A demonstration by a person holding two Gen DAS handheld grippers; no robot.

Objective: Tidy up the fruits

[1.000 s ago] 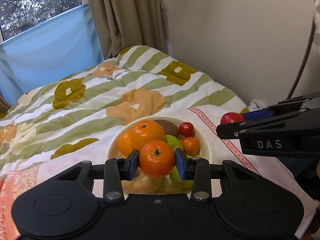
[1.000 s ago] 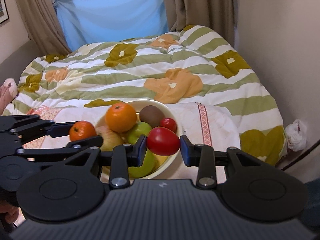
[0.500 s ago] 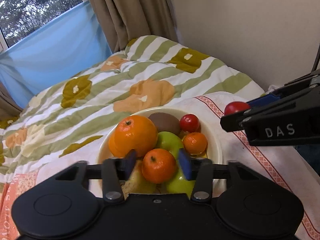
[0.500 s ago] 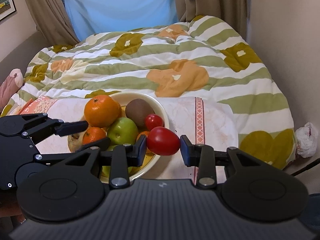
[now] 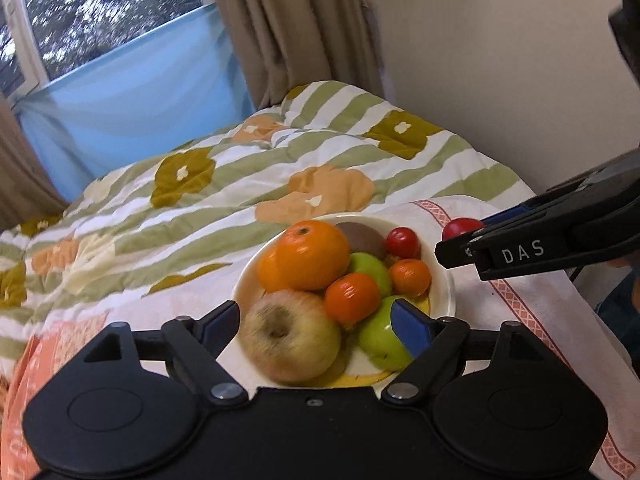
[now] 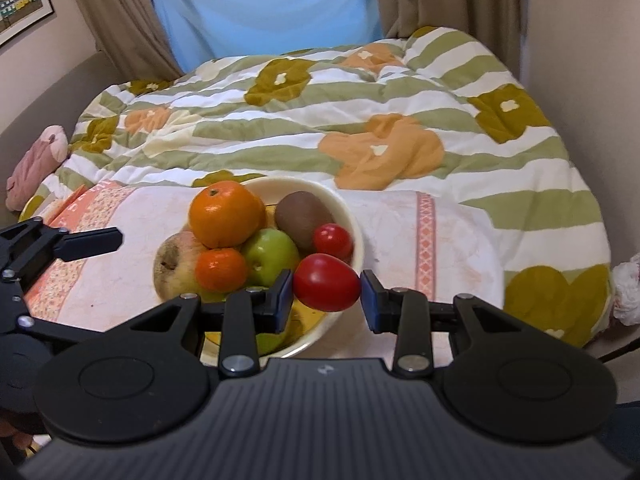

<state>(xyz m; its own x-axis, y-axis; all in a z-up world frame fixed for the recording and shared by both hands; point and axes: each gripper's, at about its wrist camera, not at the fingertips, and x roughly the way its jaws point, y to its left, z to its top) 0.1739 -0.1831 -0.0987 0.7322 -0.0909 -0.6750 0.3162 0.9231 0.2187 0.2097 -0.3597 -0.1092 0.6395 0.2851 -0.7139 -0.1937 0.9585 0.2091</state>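
A cream bowl point(image 5: 444, 280) point(image 6: 352, 216) on the bed holds a large orange point(image 5: 312, 254) point(image 6: 224, 214), a yellow-red apple point(image 5: 290, 340) point(image 6: 174, 264), a small mandarin point(image 5: 352, 298) point(image 6: 220, 270), a second mandarin point(image 5: 410, 276), green apples point(image 5: 380, 336) point(image 6: 270, 256), a kiwi point(image 6: 300, 214) and a small tomato point(image 5: 402, 240) point(image 6: 332, 238). My left gripper point(image 5: 316, 326) is open and empty just above the bowl's near side. My right gripper point(image 6: 327, 294) is shut on a red tomato point(image 6: 326, 287) point(image 5: 460, 227) over the bowl's right rim.
The bowl rests on a white and pink cloth point(image 6: 420, 240) over a striped floral quilt point(image 6: 360, 120). A wall point(image 5: 500, 60) runs along the right, curtains point(image 5: 288, 28) and a window stand behind. A pink soft toy point(image 6: 36, 164) lies far left.
My left gripper let go of the small mandarin, which now lies in the bowl, and opened wide and pulled back. My right gripper moved closer to the bowl with the tomato.
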